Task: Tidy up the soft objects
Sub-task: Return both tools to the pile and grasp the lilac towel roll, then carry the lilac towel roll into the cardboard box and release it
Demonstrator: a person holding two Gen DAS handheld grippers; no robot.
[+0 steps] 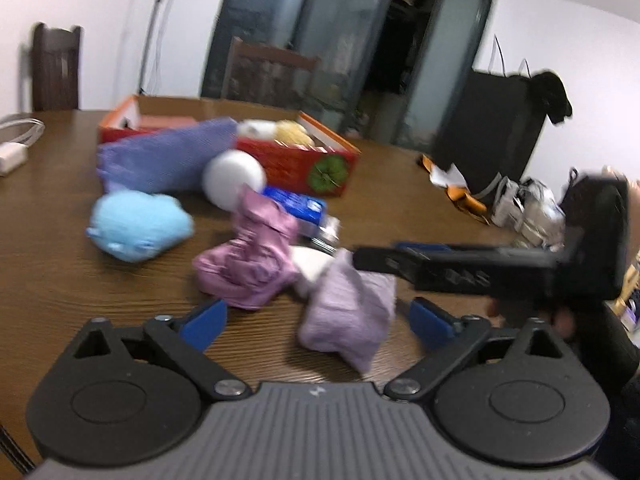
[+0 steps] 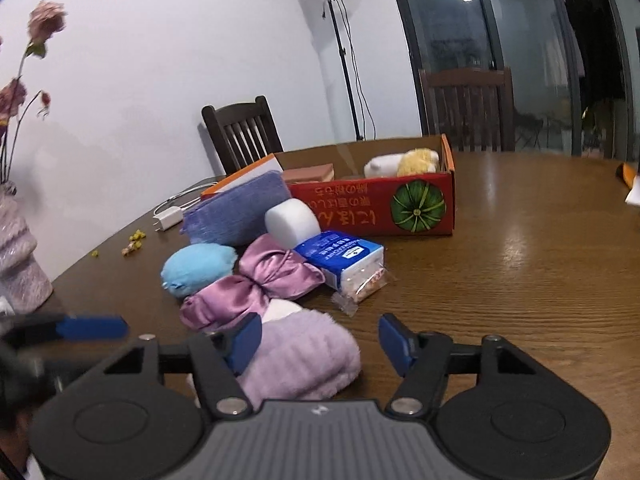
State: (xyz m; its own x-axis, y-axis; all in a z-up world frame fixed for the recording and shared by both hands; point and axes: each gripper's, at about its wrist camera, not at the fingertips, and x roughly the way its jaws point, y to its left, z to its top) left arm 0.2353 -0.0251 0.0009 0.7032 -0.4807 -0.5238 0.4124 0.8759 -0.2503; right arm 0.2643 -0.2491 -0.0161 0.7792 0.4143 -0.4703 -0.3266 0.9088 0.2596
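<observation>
The fluffy lilac cloth (image 2: 304, 360) lies on the bench (image 2: 520, 280), near the red box (image 2: 400, 208). It looks light, soft and squashy. It is best pinched at its thick middle. Both the right tongs (image 2: 320, 344) and left tongs (image 1: 316, 320) are seen open around it, gripping nothing.

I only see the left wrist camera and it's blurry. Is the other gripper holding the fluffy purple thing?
Observer: Not yet. The cloth lies between the right gripper's open fingers; one pad is clear of it.
Operator: What's off to the left?
Observer: A vase with pink flowers.
Operator: Is the table clean?
Observer: No, small yellow bits lie near the charger.
</observation>
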